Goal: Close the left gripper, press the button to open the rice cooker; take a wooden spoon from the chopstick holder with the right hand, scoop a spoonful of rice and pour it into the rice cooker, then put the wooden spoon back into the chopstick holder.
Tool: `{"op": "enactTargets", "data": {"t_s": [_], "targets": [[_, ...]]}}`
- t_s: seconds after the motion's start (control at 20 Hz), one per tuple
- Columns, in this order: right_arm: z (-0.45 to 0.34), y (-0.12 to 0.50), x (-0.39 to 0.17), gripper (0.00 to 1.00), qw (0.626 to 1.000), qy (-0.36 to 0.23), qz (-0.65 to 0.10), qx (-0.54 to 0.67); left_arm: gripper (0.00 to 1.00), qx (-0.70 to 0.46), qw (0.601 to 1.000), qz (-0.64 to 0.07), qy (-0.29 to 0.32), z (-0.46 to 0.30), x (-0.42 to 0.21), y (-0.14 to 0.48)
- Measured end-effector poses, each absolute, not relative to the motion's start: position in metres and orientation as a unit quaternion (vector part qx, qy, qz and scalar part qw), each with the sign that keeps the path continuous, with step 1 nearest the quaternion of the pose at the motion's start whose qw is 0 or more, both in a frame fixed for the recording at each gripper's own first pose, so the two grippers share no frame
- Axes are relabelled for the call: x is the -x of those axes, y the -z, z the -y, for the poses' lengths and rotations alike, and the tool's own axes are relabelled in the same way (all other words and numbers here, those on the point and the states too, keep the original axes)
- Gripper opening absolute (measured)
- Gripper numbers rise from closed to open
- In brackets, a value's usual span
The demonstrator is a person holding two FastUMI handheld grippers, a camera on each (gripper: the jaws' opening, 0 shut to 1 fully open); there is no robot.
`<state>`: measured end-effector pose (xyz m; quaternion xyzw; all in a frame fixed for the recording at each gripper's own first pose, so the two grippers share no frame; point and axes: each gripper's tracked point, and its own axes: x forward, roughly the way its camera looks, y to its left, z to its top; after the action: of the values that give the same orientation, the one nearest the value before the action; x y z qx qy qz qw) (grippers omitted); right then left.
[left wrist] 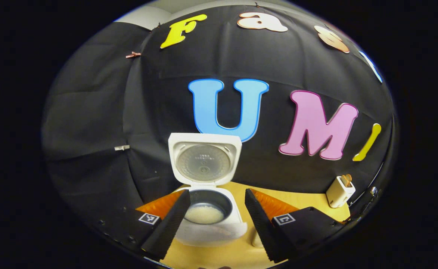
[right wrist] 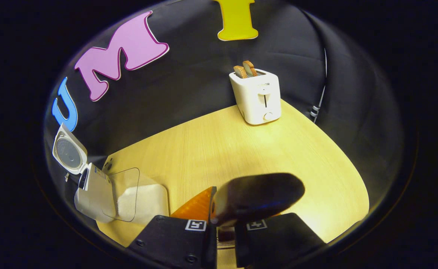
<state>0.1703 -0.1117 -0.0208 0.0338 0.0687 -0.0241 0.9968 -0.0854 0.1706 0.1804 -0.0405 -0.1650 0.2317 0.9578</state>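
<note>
**A:** Start with the wooden spoon [right wrist: 256, 200]. In the right gripper view it's right up against the camera, a dark rounded bowl sticking out from between the fingers of the right gripper [right wrist: 224, 220].

**B:** So it's got a hold of it?

**A:** Looks that way. The fingers sit close together with the spoon's neck pinched in the narrow gap. Whether any rice sits in the bowl, I can't tell; it's blurred and facing away.

**B:** And the rice cooker [left wrist: 207, 213]?

**A:** Lid [left wrist: 204, 161] standing upright, pot [left wrist: 205, 209] exposed, with a pale layer of rice [left wrist: 205, 215] at the bottom. From the left gripper view the cooker sits dead ahead between the fingers of the left gripper [left wrist: 215, 220], which are spread wide and holding nothing.

**B:** From the right side?

**A:** The cooker is far off to the left of the spoon, with a clear-lidded rice container [right wrist: 136, 200] just beside it. The toaster [right wrist: 258, 98] stands well behind, at the table's [right wrist: 278, 160] back edge.

**B:** What could go wrong?

**A:** My guess: the grip is on a thin neck, so the spoon could swivel and tip while it travels. If it's loaded, grains spill on the table. I can't make out the chopstick holder from here, so the return could be awkward too.
</note>
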Motion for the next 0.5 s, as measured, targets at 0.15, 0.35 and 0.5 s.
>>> {"op": "enactTargets", "data": {"t_s": [0.15,0.35,0.5], "targets": [[0.115,0.016,-0.162,0.27,0.997,0.037,-0.063,-0.038,0.95,0.038,0.958,0.170,-0.226,-0.195,0.079,-0.207],[0.125,0.008,-0.139,1.00,0.995,0.068,-0.058,-0.034,0.95,0.023,0.959,0.161,-0.233,-0.234,0.063,-0.241],[0.123,0.005,-0.114,0.98,0.994,0.093,-0.049,-0.031,0.95,0.013,0.959,0.173,-0.225,-0.255,0.047,-0.273]]}}
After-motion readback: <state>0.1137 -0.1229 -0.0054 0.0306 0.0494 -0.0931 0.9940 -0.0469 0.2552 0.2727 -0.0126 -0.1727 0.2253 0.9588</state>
